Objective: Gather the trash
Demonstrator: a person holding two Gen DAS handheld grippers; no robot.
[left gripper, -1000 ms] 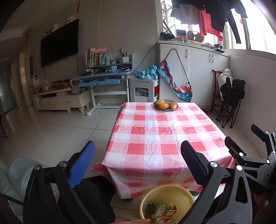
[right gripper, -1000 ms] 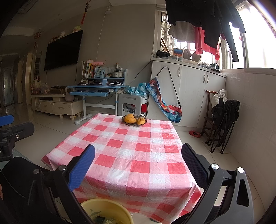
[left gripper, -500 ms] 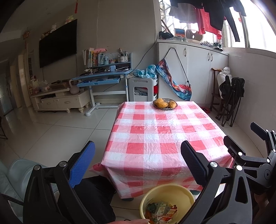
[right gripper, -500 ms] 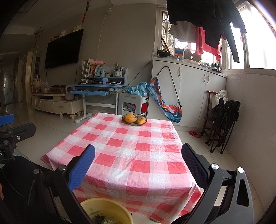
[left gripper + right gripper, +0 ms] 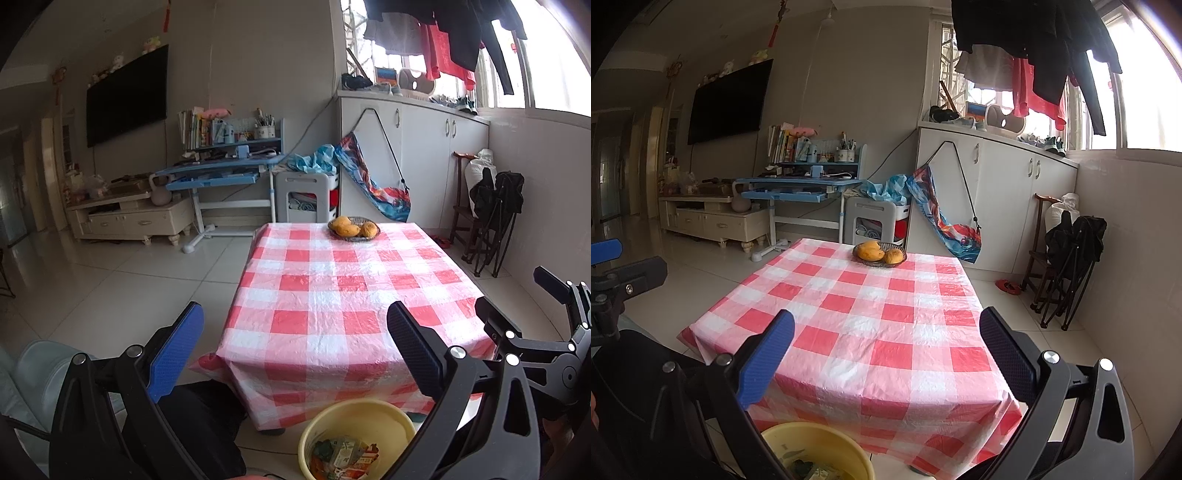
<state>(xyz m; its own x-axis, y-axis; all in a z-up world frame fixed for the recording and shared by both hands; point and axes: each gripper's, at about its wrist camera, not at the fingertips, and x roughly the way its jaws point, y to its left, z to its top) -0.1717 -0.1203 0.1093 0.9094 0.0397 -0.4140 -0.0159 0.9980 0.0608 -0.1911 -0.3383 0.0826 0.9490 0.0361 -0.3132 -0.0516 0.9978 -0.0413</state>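
Checked table (image 5: 332, 302) bears a fruit basket (image 5: 354, 229).

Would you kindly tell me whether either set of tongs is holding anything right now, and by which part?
Nothing is held: the left tongs and the right tongs are both open, with nothing between their fingers.

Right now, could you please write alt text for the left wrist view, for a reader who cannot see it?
The open left gripper hovers above a yellow basin on the floor that holds crumpled wrappers, in front of a table with a red and white checked cloth. Only a fruit basket stands on its far end; the right gripper shows at the right edge.
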